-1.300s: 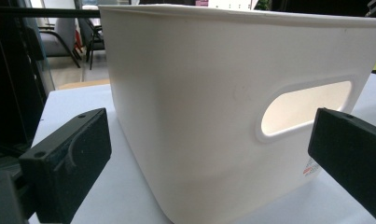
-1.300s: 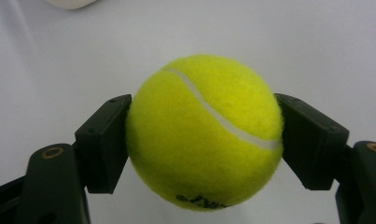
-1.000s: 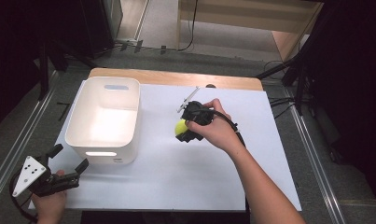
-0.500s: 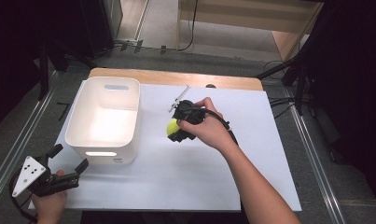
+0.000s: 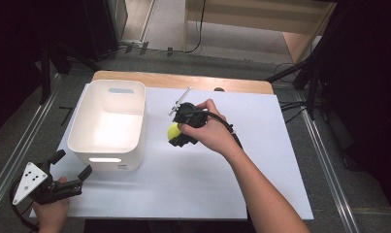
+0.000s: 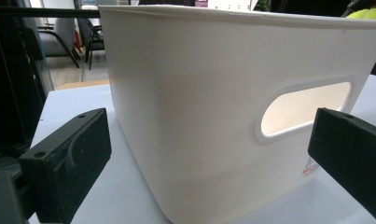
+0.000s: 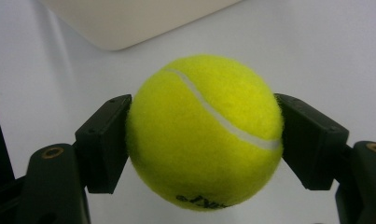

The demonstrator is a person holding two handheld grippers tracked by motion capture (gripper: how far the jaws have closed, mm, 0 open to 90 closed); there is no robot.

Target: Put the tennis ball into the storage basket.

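The right gripper (image 5: pixel 176 135), fingers clamped on the fuzzy yellow tennis ball (image 7: pixel 205 131), has carried it across the white desk (image 5: pixel 193 189) nearer the white plastic bin (image 5: pixel 109 127), so dropping comes next, while the left gripper (image 5: pixel 62 171) waits wide open

Lab-like recording space: white-topped table (image 5: pixel 261 194) on grey floor, loose cables (image 5: pixel 200 29), dark equipment stands (image 5: pixel 319 63).
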